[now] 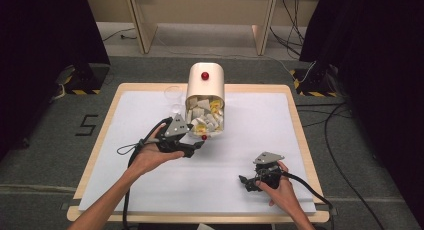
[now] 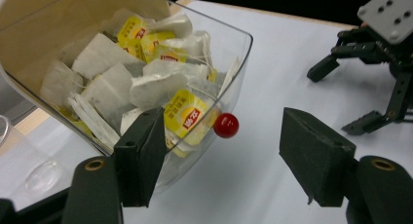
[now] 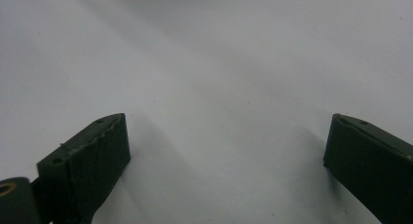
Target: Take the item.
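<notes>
Tea bag box sits toward the far edge of the tabletop, about mid-width; cream body, clear front flap swung open toward the person, so the tea bags are exposed and reachable from the near side; red knob on the flap's lower lip, second red knob on the cream top.

Left gripper is right at the open flap, jaws spread wide; in the left gripper view one jaw overlaps the clear wall and a yellow-tagged bag, the other stands out over bare tabletop, knob between them; nothing pinched. Looks lined up either for the knob or for a bag near the lip; can't tell which.

Right gripper parked near the near-right corner, well apart from the box; jaws spread, bare white surface between them in the right gripper view; likely kept out of the way, free to brace or receive.

Clear glass stands just left of the box near the far edge; plausible destination for a bag, only a guess.

Risk: flap is light, a nudge could shift the box.
</notes>
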### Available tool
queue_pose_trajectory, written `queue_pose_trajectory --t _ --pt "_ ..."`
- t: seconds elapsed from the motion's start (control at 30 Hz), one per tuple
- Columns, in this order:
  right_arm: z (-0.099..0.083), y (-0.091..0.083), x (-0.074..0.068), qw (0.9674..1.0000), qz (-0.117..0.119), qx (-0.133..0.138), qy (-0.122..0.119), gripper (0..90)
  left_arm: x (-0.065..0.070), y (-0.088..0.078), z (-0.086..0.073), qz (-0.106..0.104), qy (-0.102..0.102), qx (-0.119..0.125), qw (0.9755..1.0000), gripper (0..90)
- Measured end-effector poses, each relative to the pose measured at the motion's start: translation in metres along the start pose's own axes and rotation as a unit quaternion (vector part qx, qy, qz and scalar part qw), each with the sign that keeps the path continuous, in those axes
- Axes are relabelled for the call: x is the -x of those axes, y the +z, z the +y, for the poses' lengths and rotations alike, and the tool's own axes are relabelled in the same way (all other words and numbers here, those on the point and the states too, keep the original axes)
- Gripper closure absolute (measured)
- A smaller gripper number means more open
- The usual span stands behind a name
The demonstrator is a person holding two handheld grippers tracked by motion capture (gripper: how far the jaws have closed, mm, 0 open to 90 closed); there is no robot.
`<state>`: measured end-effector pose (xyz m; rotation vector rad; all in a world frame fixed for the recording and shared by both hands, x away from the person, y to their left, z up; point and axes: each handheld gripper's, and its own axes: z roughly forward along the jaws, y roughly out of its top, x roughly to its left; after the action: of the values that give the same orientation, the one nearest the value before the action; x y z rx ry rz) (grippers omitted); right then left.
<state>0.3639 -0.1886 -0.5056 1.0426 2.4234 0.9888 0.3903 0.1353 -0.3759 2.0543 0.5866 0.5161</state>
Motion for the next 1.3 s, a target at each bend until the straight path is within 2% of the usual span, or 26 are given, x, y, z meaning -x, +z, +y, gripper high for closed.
queue_pose_trajectory --t 0.1,0.2,0.33,0.47,0.63,0.77,0.83,0.9,0.97,1.07,1.3 --pt "0.0 0.0 0.0 1.0 0.0 0.0 0.0 3.3 -0.002 -0.002 0.003 0.005 -0.003 0.01 0.9999 34.0" --pt "0.0 0.0 0.0 1.0 0.0 0.0 0.0 3.3 -0.011 -0.005 0.012 0.022 -0.001 0.024 0.9995 36.7" --pt "0.0 0.0 0.0 1.0 0.0 0.001 0.0 3.3 -0.02 -0.002 0.017 0.028 0.004 0.021 0.9994 44.4" --pt "0.0 0.0 0.0 1.0 0.0 0.001 0.0 3.3 -0.031 0.01 0.018 0.024 0.001 0.011 0.9996 51.3" --pt "0.0 0.0 0.0 1.0 0.0 0.001 0.0 3.3 -0.039 0.019 0.018 0.013 0.0 0.005 0.9999 53.5" --pt "0.0 0.0 0.0 1.0 0.0 0.001 0.0 3.2 -0.04 0.028 0.02 0.005 0.012 -0.007 0.9999 55.3" --pt "0.0 0.0 0.0 1.0 0.0 0.001 0.001 3.3 -0.04 0.034 0.02 -0.003 0.018 -0.016 0.9997 59.9" --pt "0.0 0.0 0.0 1.0 0.0 0.001 0.0 3.3 -0.042 0.037 0.02 -0.009 0.015 -0.014 0.9997 68.8" --pt "0.0 0.0 0.0 1.0 0.001 0.0 0.002 3.3 -0.044 0.038 0.02 -0.007 0.014 -0.012 0.9998 78.0" --pt "0.0 0.0 0.0 1.0 0.0 0.001 0.0 3.3 -0.046 0.038 0.021 -0.006 0.016 -0.009 0.9998 86.5" --pt "0.0 0.0 0.0 1.0 0.0 0.001 0.001 3.3 -0.042 0.028 0.031 -0.008 0.023 0.009 0.9997 88.6"
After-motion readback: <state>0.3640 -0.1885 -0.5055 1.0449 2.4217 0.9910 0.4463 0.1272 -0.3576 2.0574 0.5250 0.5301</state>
